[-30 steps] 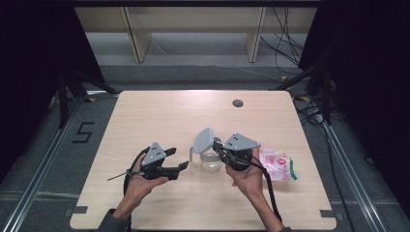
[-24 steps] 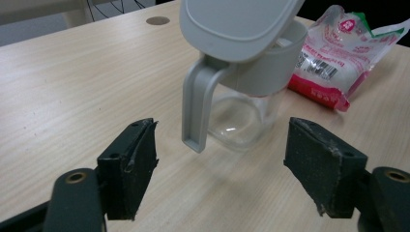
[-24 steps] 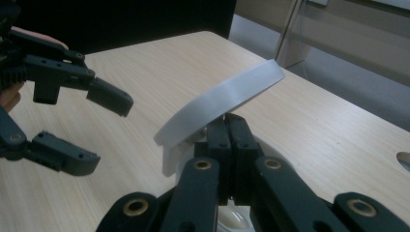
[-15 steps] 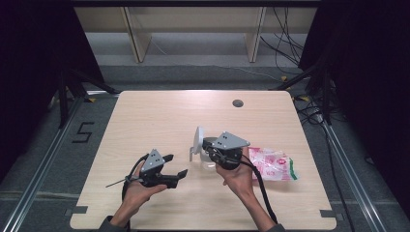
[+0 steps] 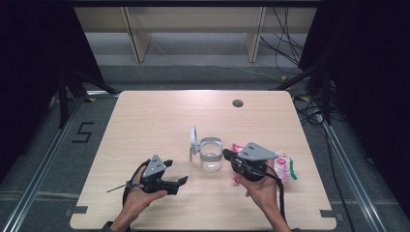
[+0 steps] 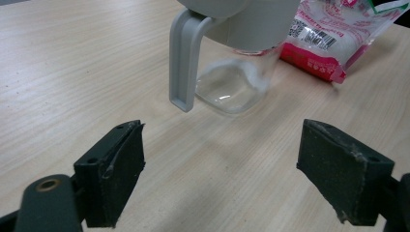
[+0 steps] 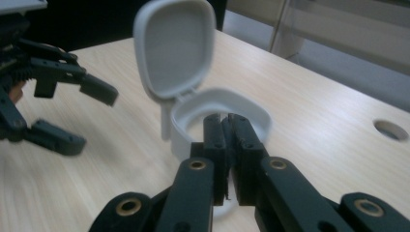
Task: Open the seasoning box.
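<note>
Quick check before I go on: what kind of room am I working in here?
Probably a lab recording station, not a home: a bare wooden table ringed by dark curtains, loose cables on the floor, and a "5" marked beside the table.

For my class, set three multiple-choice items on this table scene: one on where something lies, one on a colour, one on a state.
1. Where does the red-and-white packet lie?
A. At the table's far left corner
B. On the table by the right tool
C. Inside the jar

2. What colour is the jar's lid?
A. Grey
B. Blue
C. Yellow

3. How does the lid of the clear jar stand?
A. Shut flat
B. Lying off on the table
C. Flipped up open

Key: 1 B, the packet sits beside the right tool in the high view; 2 A, it shows pale grey in the right gripper view; 3 C, the lid stands upright on its hinge over the open rim.
</note>
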Motion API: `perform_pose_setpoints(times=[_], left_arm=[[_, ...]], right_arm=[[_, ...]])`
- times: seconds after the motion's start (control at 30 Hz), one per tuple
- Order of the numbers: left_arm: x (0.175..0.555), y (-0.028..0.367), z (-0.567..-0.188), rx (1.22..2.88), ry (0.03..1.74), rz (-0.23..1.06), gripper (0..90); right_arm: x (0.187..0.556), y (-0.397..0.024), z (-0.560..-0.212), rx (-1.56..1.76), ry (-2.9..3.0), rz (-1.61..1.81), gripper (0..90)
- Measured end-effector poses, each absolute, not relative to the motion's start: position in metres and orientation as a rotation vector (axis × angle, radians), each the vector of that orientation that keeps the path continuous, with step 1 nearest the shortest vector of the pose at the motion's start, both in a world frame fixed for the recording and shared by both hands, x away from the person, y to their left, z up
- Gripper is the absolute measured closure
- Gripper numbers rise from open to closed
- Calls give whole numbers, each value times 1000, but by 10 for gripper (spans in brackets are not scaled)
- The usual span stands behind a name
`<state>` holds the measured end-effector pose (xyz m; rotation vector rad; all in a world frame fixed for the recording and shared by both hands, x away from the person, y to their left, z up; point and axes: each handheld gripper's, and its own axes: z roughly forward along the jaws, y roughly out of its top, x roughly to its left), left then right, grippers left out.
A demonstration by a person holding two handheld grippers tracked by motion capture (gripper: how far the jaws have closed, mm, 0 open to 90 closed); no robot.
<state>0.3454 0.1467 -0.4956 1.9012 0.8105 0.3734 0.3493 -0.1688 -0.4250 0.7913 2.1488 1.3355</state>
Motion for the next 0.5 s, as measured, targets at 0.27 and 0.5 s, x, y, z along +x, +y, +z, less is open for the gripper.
perform_pose_setpoints(times=[0.27, 0.5], left_arm=[[339, 144, -498, 1926, 803, 366, 149], [332, 142, -500, 1927, 794, 339, 150]], right_arm=[[323, -219, -452, 955, 2169, 1286, 899], [325, -222, -467, 962, 2248, 1193, 900]])
